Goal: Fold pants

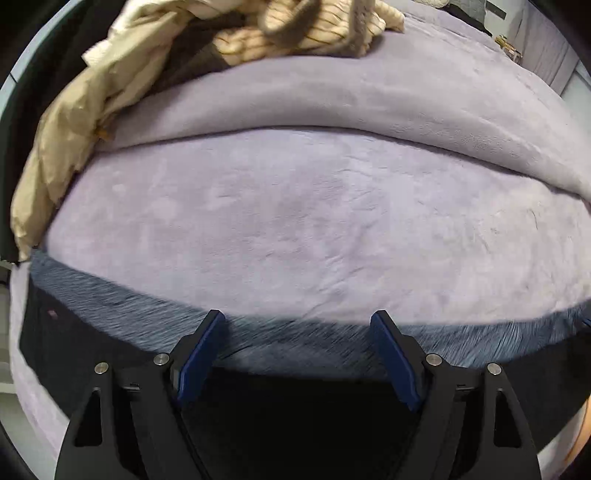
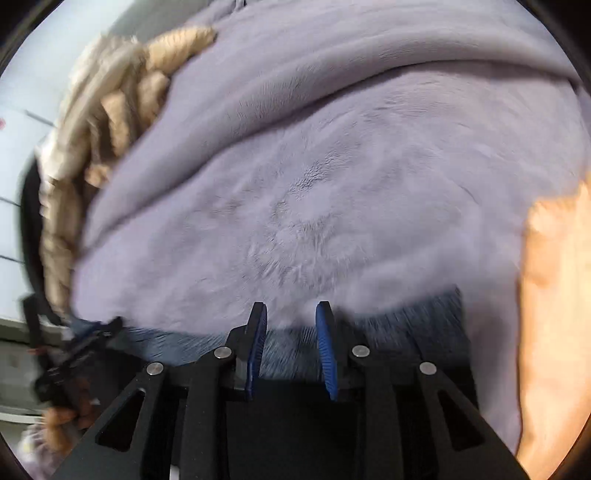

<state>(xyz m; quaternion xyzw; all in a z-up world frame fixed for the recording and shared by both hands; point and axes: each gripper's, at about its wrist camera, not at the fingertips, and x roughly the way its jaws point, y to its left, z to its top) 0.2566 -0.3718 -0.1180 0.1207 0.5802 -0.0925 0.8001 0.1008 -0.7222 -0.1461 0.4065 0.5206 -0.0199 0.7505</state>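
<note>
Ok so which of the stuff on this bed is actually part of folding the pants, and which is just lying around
Part of the job:
- dark blue pants
- left gripper, open
- right gripper, open

Just lying about:
- beige jacket
- striped garment
- orange cloth
- lilac blanket underneath
</note>
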